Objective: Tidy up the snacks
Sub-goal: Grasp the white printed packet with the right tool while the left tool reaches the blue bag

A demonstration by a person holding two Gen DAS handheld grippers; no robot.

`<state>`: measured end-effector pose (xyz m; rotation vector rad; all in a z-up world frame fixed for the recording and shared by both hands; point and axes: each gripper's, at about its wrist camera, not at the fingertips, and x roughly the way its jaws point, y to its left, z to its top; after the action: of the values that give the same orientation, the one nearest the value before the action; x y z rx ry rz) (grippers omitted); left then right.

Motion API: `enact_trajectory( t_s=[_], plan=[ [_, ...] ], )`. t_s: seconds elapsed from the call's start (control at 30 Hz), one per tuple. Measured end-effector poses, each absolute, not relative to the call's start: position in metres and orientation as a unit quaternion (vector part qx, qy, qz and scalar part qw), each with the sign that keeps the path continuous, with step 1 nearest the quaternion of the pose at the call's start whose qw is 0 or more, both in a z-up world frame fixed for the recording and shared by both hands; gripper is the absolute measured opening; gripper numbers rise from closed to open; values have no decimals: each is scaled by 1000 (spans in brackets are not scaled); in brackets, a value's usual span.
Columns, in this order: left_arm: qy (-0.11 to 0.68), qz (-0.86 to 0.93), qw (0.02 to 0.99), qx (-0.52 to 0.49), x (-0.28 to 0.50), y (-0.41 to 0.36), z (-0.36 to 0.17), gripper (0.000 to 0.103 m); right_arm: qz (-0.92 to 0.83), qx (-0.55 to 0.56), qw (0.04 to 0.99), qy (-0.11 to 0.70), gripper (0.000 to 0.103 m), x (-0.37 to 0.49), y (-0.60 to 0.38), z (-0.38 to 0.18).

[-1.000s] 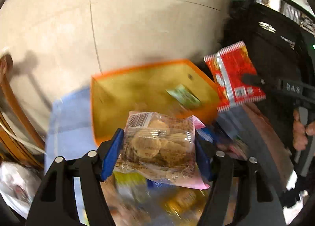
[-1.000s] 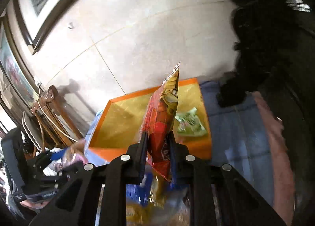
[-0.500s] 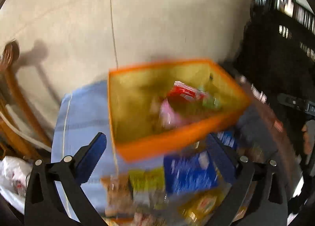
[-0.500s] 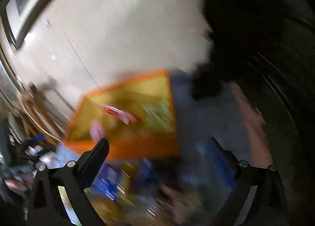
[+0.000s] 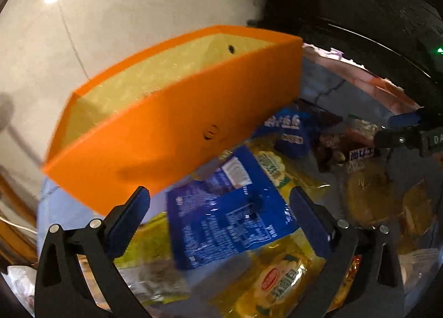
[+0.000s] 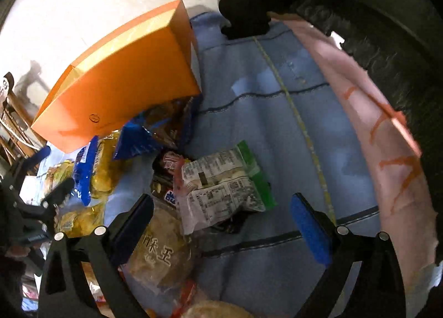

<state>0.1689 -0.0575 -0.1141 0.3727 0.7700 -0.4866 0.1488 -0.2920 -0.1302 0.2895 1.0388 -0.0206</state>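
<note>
Cloth: blue, spread under everything; soft and wrinkled, likely to drag if a pack is slid across it.

Box: orange outside, yellow inside, stiff-walled, set at the far edge of the pile. From these low angles only the upper inner walls are seen; the contents cannot be told.

Pile of snacks, loose on the cloth just in front of the box, none yet in a grip:

- Blue pack: flat film pouch lying printed-back up on top of yellow packs. It is judged light, slick and crinkly; a pinch across the flat body or at a sealed edge should serve.
- Round-cake pack: clear film over a pale disc, judged brittle; it is best taken by the wrapper edge, lightly.
- White-and-green pack: puffy, resting on a dark wrapper; judged light and crushable, and best taken across its short width.
- Small blue pack: crumpled, touching the box wall.

Left gripper: jaws spread wide and empty, hanging over the blue pack, which is framed between the pads without being touched.

Right gripper: jaws spread wide and empty, hanging over the white-and-green pack; no contact is seen.
</note>
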Motion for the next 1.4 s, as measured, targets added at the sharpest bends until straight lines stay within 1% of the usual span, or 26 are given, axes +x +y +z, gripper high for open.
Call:
enact_trajectory(
  t_s=[0.1,0.17,0.2,0.23,0.27,0.3,0.33,0.37,0.4,0.43,0.5,0.6,0.67,0.7,0.73,0.77,0.83,0.9,0.97,1.03,1.1,1.13,1.17,1.27,1.33,1.4],
  plan=[
    [415,-229,864,167,183,-59,-140,99,-9,148,854,499,99,153,-289,-139],
    [453,-226,855,111,193,-49,-148,99,-3,150,855,497,98,154,-286,-144],
    [474,-224,848,75,199,-43,-149,95,4,154,855,496,83,153,-285,-145],
    [483,-217,846,51,203,-37,-147,86,9,154,852,500,70,154,-283,-147],
    [488,-220,844,48,203,-35,-146,84,-1,139,850,508,58,154,-280,-149],
    [490,-221,842,52,203,-34,-145,78,-5,131,850,510,52,154,-279,-150],
    [488,-221,842,72,198,-35,-141,69,-7,129,848,513,49,153,-279,-150],
    [486,-224,841,79,196,-35,-139,64,-9,128,848,514,44,151,-279,-149],
    [487,-226,839,86,191,-36,-134,55,-13,128,849,512,37,148,-280,-146],
    [488,-228,839,83,187,-34,-129,48,-15,128,850,510,36,146,-281,-144],
    [484,-234,840,70,182,-33,-120,39,-15,126,857,500,35,140,-281,-134],
    [486,-230,840,69,181,-31,-114,37,-11,122,867,483,35,131,-280,-116],
    [486,-228,842,49,176,-29,-101,36,-5,128,873,471,35,128,-282,-103],
    [480,-236,844,33,172,-27,-94,35,-4,128,876,464,35,127,-283,-97],
    [460,-251,852,9,166,-21,-80,31,-3,126,881,455,35,125,-283,-88],
    [447,-251,859,3,163,-20,-70,29,-4,124,887,445,35,124,-285,-78],
    [427,-244,871,-2,160,-18,-52,0,-4,127,893,432,35,126,-287,-65],
    [415,-248,875,-22,162,-13,-40,0,4,140,897,420,35,127,-289,-55],
    [405,-243,881,-11,164,-10,-32,0,13,139,900,412,35,129,-288,-47],
    [417,-236,878,13,168,-9,-39,0,18,131,902,411,35,128,-286,-45],
    [423,-216,878,55,165,-14,-54,27,25,143,900,411,35,126,-285,-48],
    [419,-218,878,76,162,-14,-61,58,26,150,897,415,35,124,-286,-51],
    [414,-217,878,97,158,-19,-67,66,22,149,896,418,35,124,-287,-53],
    [399,-229,869,181,147,-33,-82,74,14,147,893,425,35,125,-290,-59],
    [382,-241,869,203,147,-40,-87,92,9,157,890,427,35,126,-295,-61],
    [379,-259,865,201,153,-44,-92,93,8,161,889,429,35,126,-296,-62]
  ],
)
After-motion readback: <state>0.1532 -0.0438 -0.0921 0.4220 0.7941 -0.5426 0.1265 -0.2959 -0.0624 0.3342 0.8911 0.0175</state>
